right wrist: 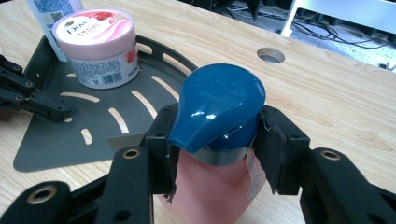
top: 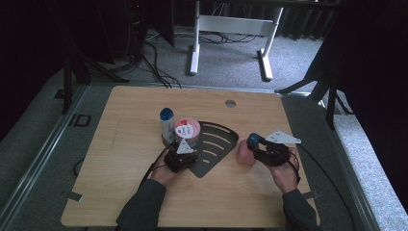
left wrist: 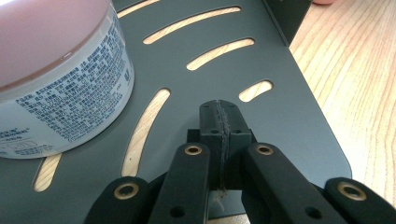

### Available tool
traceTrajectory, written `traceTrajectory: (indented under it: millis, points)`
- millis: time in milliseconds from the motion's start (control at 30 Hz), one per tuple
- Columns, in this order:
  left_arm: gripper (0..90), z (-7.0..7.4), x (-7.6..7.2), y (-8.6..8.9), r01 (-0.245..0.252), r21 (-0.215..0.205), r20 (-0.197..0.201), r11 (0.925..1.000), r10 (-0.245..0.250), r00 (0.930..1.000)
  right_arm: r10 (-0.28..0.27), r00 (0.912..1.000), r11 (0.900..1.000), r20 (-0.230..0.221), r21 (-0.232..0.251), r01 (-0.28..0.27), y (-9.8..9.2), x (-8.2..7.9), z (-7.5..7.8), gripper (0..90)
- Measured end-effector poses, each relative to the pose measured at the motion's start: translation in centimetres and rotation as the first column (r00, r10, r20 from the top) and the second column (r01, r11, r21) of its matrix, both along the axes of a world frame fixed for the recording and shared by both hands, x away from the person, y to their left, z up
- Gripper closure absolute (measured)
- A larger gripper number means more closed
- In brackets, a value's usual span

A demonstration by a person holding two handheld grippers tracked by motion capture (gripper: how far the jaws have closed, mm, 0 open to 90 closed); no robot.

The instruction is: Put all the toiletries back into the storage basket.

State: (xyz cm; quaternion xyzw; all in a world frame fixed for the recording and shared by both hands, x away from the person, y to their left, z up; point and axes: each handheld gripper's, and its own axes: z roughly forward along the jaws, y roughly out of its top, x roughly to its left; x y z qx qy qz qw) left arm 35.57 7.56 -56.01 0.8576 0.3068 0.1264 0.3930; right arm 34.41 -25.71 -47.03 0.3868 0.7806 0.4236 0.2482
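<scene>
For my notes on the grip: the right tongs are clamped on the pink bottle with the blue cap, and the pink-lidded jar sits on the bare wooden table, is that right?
Not quite. The jar sits on the dark slotted tray, not on the bare table, as the right gripper view shows. The right tongs do clamp the pink bottle just below its blue cap.

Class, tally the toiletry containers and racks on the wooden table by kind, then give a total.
Pink bottle with blue cap: 1
White bottle with blue cap: 1
Pink-lidded round tub: 1
Dark slotted metal corner rack: 1
Total: 4
</scene>
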Motion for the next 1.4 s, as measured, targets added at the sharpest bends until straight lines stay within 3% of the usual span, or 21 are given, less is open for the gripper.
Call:
traceTrajectory:
  millis: [267,300,433,467,500,533,767,900,1033,1067,1133,1400]
  points:
    - [89.9,0.0,0.0,0.0,-0.002,-0.003,-0.001,1.0000,0.002,1.0000,0.054,0.9985,0.998,-0.008,0.030,-0.054,-1.0,0.7,-0.2,52.3]
    - [89.9,0.0,0.0,0.0,-0.002,-0.003,-0.001,1.0000,0.002,1.0000,0.111,0.9938,0.993,-0.001,0.028,-0.111,-1.6,1.0,-0.2,52.1]
    - [89.9,0.0,0.0,0.0,-0.001,-0.002,-0.001,1.0000,0.001,1.0000,0.168,0.9857,0.985,0.009,0.024,-0.168,-2.1,1.3,-0.3,51.7]
    - [89.9,0.0,0.0,0.0,-0.001,-0.002,0.000,1.0000,0.001,1.0000,0.209,0.9778,0.978,0.011,0.024,-0.209,-2.5,1.6,-0.4,51.8]
    - [89.9,0.0,0.0,0.0,-0.001,-0.002,0.000,1.0000,0.001,1.0000,0.209,0.9778,0.978,0.011,0.024,-0.209,-2.5,1.6,-0.4,51.8]
    - [89.9,0.0,0.0,0.0,0.000,-0.002,0.000,1.0000,0.000,1.0000,0.240,0.9708,0.971,0.013,0.020,-0.240,-2.8,1.9,-0.3,51.5]
    - [89.9,0.0,0.0,0.0,0.001,0.000,0.000,1.0000,-0.001,1.0000,0.325,0.9459,0.945,-0.002,0.041,-0.324,-3.3,3.1,-0.4,49.4]
    - [89.9,0.0,0.0,0.0,0.000,-0.001,0.000,1.0000,0.000,1.0000,0.348,0.9373,0.936,-0.017,0.066,-0.346,-3.4,3.8,-0.6,47.1]
    - [89.9,0.0,0.0,0.0,0.000,-0.001,-0.001,1.0000,0.000,1.0000,0.367,0.9299,0.928,-0.017,0.070,-0.365,-3.1,4.2,-0.5,47.7]
    - [89.9,0.0,0.0,0.0,0.000,-0.001,-0.001,1.0000,0.000,1.0000,0.385,0.9225,0.921,-0.024,0.079,-0.382,-3.1,4.5,-0.5,51.8]
    - [89.9,0.0,0.0,0.0,0.000,-0.001,-0.001,1.0000,0.000,1.0000,0.388,0.9213,0.919,-0.020,0.076,-0.386,-3.1,4.5,-0.5,52.3]
    - [89.9,0.0,0.0,0.0,0.001,0.000,-0.001,1.0000,-0.001,1.0000,0.368,0.9297,0.928,-0.014,0.062,-0.367,-2.9,4.1,-0.5,52.8]
